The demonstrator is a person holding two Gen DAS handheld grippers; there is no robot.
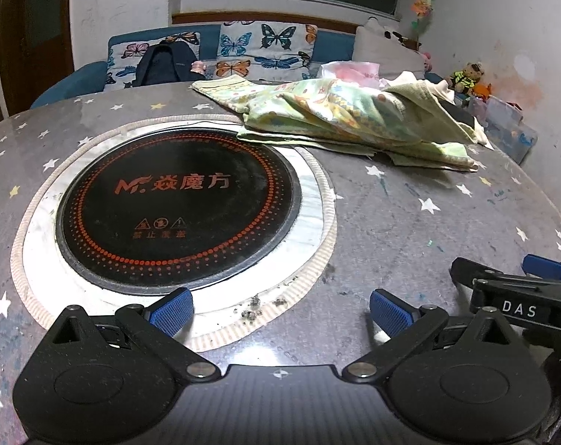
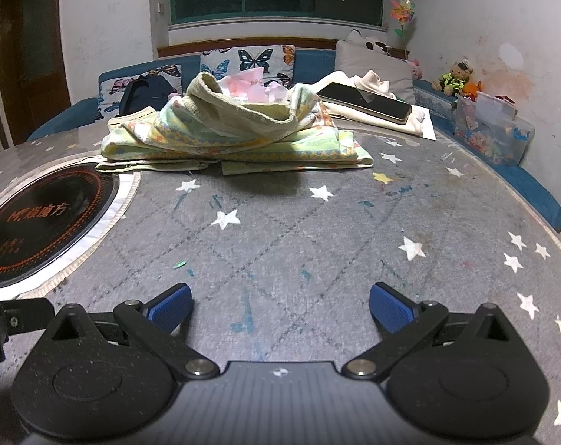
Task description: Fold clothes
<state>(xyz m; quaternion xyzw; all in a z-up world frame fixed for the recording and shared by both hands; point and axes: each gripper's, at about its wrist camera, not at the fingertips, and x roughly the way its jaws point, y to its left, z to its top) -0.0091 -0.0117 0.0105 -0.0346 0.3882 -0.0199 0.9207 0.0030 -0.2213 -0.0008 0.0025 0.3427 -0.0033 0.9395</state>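
Two grippers seen spread wide, nothing held: left gripper (image 1: 280, 313), right gripper (image 2: 280, 307), both low in frame. Patterned garment (image 2: 236, 129) lay crumpled at upper centre on star-print table (image 2: 317, 244). Judged light, limp, non-slippery; ribbed hem (image 2: 243, 109) best pinched

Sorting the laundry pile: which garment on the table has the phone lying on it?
The cream-white garment at the far right of the table; the dark phone rests on top. The green patterned clothes beside it carry no phone.
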